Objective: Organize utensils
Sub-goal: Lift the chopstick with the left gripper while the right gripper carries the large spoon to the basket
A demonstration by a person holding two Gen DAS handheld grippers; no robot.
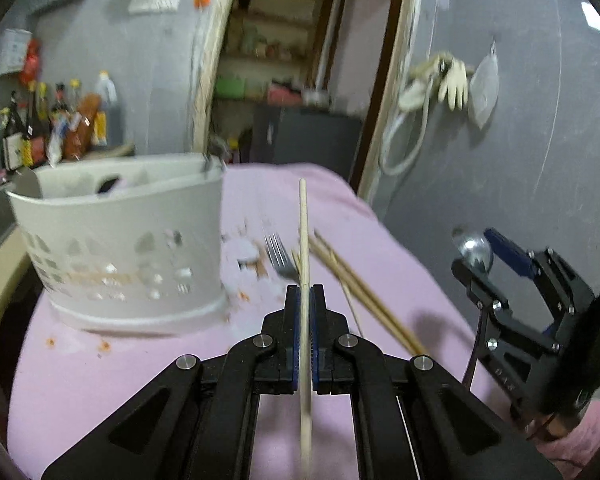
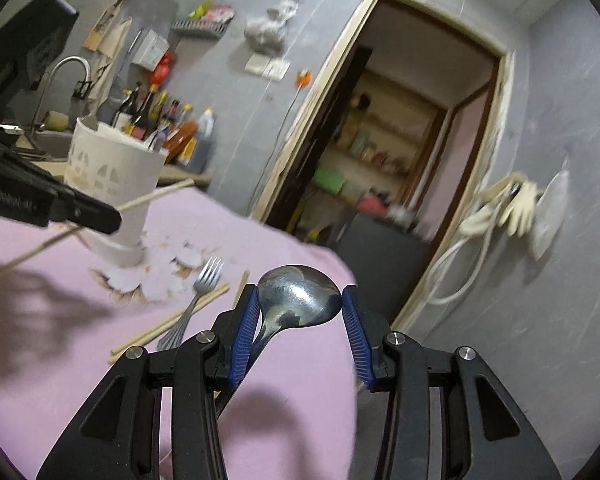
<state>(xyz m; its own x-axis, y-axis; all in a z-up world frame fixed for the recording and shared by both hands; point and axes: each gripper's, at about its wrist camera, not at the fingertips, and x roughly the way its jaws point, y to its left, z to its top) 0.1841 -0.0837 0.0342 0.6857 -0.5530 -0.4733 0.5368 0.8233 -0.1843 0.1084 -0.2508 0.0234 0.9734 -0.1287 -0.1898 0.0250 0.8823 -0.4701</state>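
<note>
Holding pale wooden chopstick (image 1: 304,248) | shiny steel spoon (image 2: 298,300) | white perforated caddy (image 1: 120,248)

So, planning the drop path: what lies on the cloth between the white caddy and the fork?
Between the white caddy and the fork lie torn pale scraps on the pink cloth, clearest in the right wrist view.

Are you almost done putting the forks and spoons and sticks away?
Partway. Something dark already sits in the white caddy, though blur hides what. In hand now: the left gripper is shut on one chopstick, and the right gripper holds a spoon by its bowl. Still on the pink cloth: a fork and several chopsticks.
</note>
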